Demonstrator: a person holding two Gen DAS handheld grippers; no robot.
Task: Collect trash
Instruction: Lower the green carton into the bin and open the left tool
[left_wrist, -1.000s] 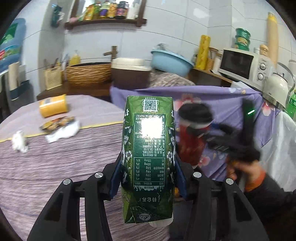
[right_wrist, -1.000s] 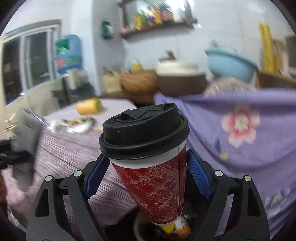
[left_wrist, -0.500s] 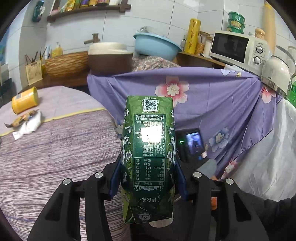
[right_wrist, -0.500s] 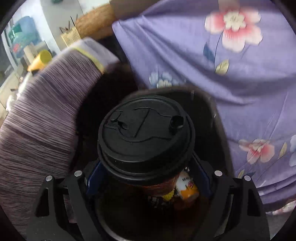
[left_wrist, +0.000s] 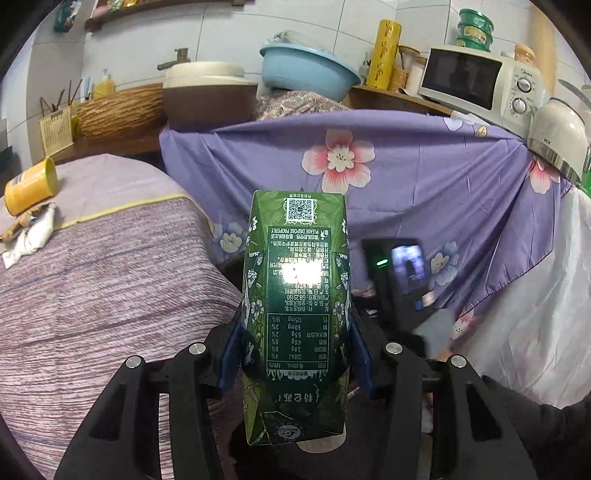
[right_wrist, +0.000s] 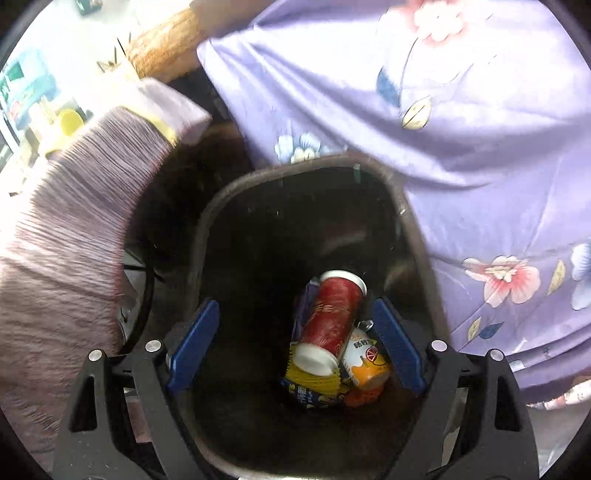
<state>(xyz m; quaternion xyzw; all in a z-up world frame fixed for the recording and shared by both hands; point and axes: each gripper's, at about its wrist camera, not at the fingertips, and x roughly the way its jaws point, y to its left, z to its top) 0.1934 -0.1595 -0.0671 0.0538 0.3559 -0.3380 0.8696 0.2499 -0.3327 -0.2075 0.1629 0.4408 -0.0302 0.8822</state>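
Below, the red cup (right_wrist: 332, 325) lies in the black bin (right_wrist: 207, 236) under empty right jaws, while left jaws grip the green carton (left_wrist: 295, 314).

Round table (left_wrist: 110, 295) under striped purple-pink cloth; yellow cylindrical plastic can (left_wrist: 31, 186) on its side near far left edge, crumpled white paper wrapper (left_wrist: 31, 240) just beside it.
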